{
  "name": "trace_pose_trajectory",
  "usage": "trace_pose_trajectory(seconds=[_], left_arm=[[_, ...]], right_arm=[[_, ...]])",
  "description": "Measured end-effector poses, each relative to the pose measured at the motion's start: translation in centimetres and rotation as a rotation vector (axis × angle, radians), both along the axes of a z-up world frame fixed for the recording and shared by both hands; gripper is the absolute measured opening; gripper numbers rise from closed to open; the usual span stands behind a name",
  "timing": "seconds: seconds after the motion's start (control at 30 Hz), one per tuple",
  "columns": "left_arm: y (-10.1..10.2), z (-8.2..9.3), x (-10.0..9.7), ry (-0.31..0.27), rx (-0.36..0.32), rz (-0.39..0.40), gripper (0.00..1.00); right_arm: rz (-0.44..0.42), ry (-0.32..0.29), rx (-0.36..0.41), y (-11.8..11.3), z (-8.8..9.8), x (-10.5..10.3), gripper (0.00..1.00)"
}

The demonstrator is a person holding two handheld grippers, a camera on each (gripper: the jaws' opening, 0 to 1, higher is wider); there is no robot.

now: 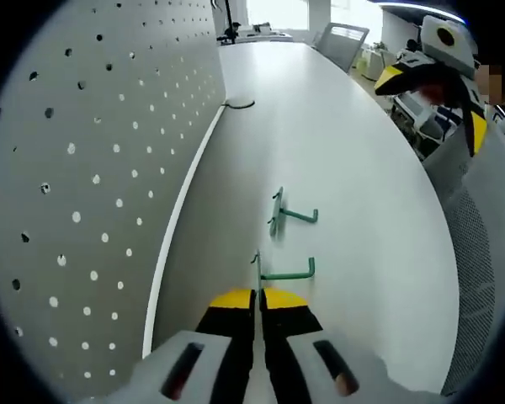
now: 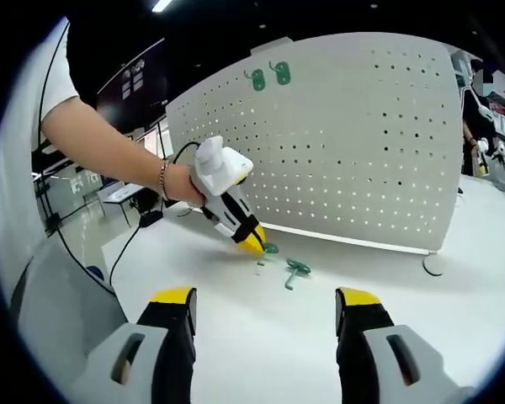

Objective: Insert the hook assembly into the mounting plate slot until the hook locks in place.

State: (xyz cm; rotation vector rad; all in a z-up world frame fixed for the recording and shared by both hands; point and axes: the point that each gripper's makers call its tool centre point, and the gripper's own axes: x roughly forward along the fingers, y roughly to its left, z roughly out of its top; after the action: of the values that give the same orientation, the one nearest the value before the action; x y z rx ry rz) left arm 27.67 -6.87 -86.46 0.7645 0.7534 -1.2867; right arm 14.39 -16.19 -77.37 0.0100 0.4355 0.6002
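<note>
In the left gripper view I see the pegboard (image 1: 93, 185) running along the left side, standing on the white table (image 1: 353, 168). My left gripper (image 1: 257, 296) sits at the bottom with its yellow-tipped jaws pressed together on the flat plate of a green hook (image 1: 279, 271), whose arm sticks out to the right and ends in an upturned tip. Just beyond it a second hook (image 1: 288, 214) lies loose on the table, apart from the first. Far up the table a dark cable (image 1: 240, 104) curls by the board's foot, and my right gripper (image 1: 442, 63) hangs at the upper right. In the right gripper view a person's forearm with a bracelet (image 2: 162, 179) comes in from the left, holding the left gripper (image 2: 254, 245) tip-down on the table, closed on the near hook (image 2: 268, 250). Just to its right lies the other hook (image 2: 296, 269). Behind them the board (image 2: 362, 143) stands upright, with two green hooks (image 2: 268, 77) already mounted near its top left. My right gripper (image 2: 265, 316) has its jaws wide apart, holding nothing, above the table.
</note>
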Motion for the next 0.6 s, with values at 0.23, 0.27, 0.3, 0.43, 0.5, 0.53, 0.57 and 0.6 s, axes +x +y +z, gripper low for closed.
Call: trace_pose_trajectory(seconds=[0.23, 0.27, 0.3, 0.43, 0.5, 0.53, 0.57, 0.6], left_arm=[[-0.6, 1.0, -0.1, -0.007, -0.032, -0.012, 0.02], [-0.7, 1.2, -0.1, -0.01, -0.037, -0.012, 0.02], [-0.8, 1.3, -0.1, -0.013, -0.041, -0.013, 0.02], [-1.1, 2.3, 0.0, -0.026, -0.079, -0.002, 0.02], [-1.2, 2.7, 0.1, -0.018, -0.096, 0.017, 0.02], [-1.2, 2.9, 0.2, -0.019, -0.104, 0.02, 0.02], [-1.2, 3.1, 0.4, -0.034, -0.113, 0.02, 0.02], [-1.2, 3.2, 0.4, -0.035, -0.112, 0.023, 0.02]], right_arm=[[0.01, -0.012, -0.011, 0.1, 0.2, 0.0, 0.65], [0.012, -0.013, -0.011, 0.1, 0.2, 0.0, 0.65], [0.012, -0.012, -0.009, 0.2, 0.2, 0.0, 0.65], [0.008, -0.015, -0.006, 0.1, 0.2, 0.1, 0.65], [0.01, -0.014, -0.006, 0.1, 0.2, 0.1, 0.65], [0.011, -0.015, -0.004, 0.2, 0.3, 0.0, 0.65], [0.009, -0.016, 0.0, 0.1, 0.3, 0.1, 0.65], [0.005, -0.017, 0.002, 0.1, 0.4, 0.1, 0.65]])
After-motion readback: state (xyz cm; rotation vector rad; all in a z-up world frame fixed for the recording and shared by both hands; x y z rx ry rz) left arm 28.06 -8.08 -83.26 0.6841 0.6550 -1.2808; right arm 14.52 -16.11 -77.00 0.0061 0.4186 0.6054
